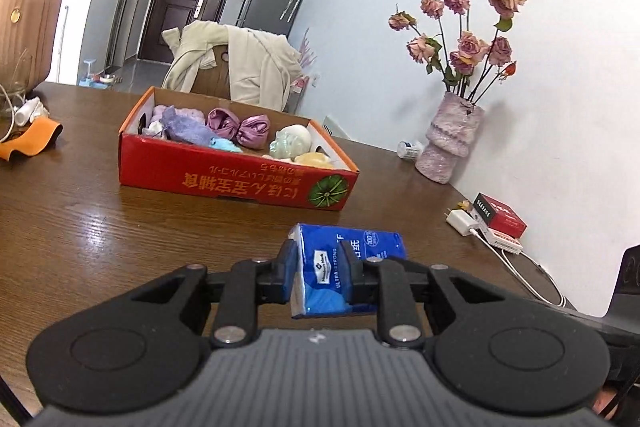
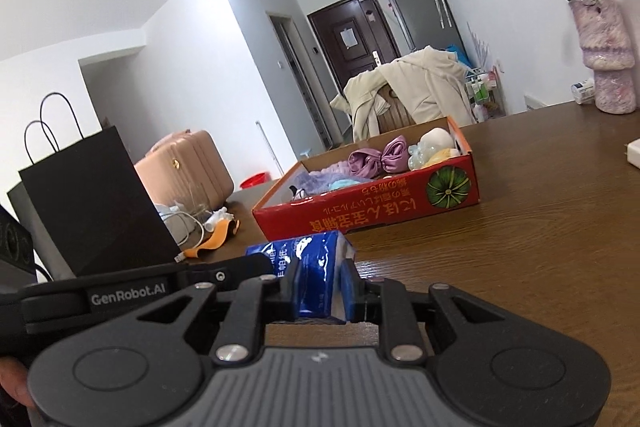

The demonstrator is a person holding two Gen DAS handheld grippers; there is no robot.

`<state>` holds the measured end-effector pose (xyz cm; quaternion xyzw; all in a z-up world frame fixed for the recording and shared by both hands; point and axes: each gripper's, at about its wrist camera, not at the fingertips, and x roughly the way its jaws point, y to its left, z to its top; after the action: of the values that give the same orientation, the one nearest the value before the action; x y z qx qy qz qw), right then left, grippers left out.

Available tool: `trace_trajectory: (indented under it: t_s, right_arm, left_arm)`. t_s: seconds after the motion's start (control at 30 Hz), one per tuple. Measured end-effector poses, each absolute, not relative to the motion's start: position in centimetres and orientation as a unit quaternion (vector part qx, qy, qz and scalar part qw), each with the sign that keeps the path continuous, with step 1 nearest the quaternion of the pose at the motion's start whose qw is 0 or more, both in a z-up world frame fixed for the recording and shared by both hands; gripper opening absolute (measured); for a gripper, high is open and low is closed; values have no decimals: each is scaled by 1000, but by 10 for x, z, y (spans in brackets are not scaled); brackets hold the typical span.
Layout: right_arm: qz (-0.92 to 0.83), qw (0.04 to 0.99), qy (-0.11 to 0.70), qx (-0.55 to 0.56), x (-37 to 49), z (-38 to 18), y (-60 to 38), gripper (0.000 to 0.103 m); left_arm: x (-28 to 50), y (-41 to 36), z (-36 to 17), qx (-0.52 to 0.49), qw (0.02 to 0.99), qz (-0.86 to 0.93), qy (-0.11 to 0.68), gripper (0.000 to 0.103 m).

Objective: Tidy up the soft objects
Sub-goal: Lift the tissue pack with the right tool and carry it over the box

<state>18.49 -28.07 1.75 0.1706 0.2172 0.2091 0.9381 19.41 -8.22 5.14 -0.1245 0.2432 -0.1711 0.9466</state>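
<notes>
1. The left claw [image 1: 320,273] is clamped on one end of a blue tissue pack [image 1: 344,259], held above the wooden desk [image 1: 80,227].
2. The right claw [image 2: 320,287] pinches what appears to be the same pack's other end.
3. Beyond the pack, a red cardboard box [image 1: 224,179] on the desk holds soft items, among them a purple satin bow [image 1: 238,127].

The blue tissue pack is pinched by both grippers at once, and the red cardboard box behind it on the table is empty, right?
Not quite. Both grippers do pinch the blue tissue pack: the left gripper and the right gripper are each shut on it. But the red cardboard box is not empty. The left wrist view shows it holding several soft things, among them a shiny purple bundle.
</notes>
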Motion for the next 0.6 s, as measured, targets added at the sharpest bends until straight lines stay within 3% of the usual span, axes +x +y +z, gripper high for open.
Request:
trace_trajectory:
  t_s: [0.3,0.6]
  right_arm:
    - [203,946,199,157,202,34,-285,19]
    - [207,946,201,148,314,66,-289,19]
  left_arm:
    - [231,-87,68,-136,945,-183,234,22]
    - [346,-87,93,-135,944,-176,245,22]
